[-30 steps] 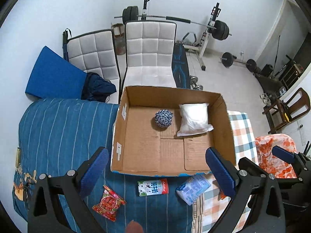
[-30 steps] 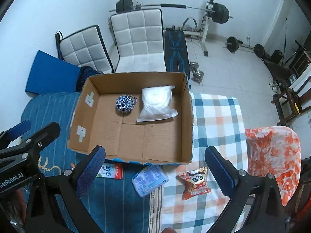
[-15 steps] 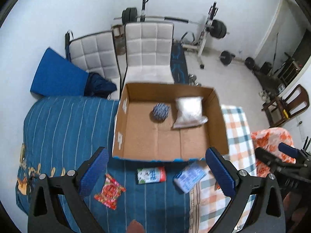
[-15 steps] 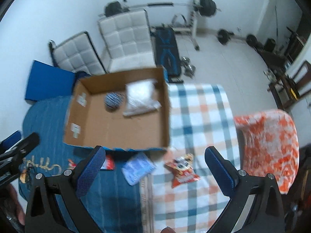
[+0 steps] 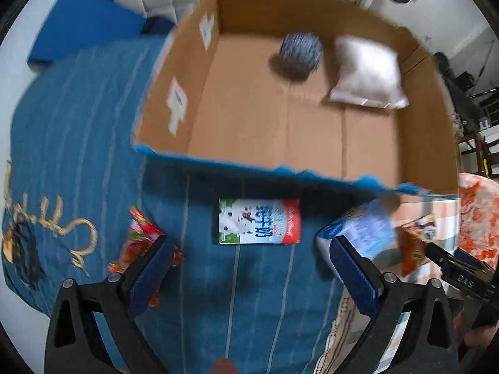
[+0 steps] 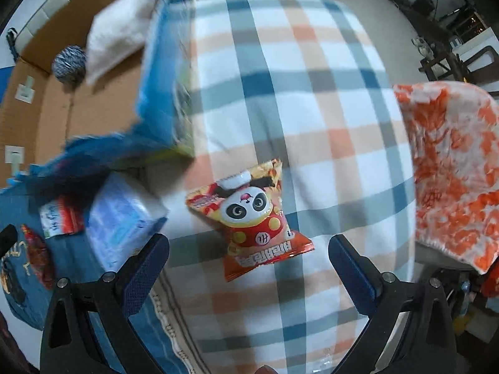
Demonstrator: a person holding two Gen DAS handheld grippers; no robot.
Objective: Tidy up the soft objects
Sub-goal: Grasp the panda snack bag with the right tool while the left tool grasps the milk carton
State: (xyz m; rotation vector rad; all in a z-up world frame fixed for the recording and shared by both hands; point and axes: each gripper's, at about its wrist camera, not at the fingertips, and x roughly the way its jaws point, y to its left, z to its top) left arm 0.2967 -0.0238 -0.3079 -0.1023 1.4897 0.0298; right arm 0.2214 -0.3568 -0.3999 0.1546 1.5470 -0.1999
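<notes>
My left gripper [image 5: 249,268] is open and empty, low over a milk pouch [image 5: 259,221] on the blue striped blanket. A red snack bag [image 5: 137,243] lies by its left finger, a pale blue tissue pack [image 5: 361,233] by its right finger. My right gripper [image 6: 248,268] is open and empty, just above a red panda snack bag [image 6: 252,215] on the plaid blanket. The cardboard box [image 5: 249,118] holds a blue-white yarn ball [image 5: 300,53] and a white pillow bag [image 5: 368,74].
An orange-and-white cloth [image 6: 452,168] lies right of the plaid blanket [image 6: 296,78]. The box wall [image 6: 162,93] stands just left of the panda bag. The tissue pack [image 6: 121,221] lies near my right gripper's left finger. Chairs and gym gear stand beyond.
Both grippers have dropped sharply toward the bed. The left now hovers over the milk pouch, the right has swung right over the panda snack bag. Both stay open.
</notes>
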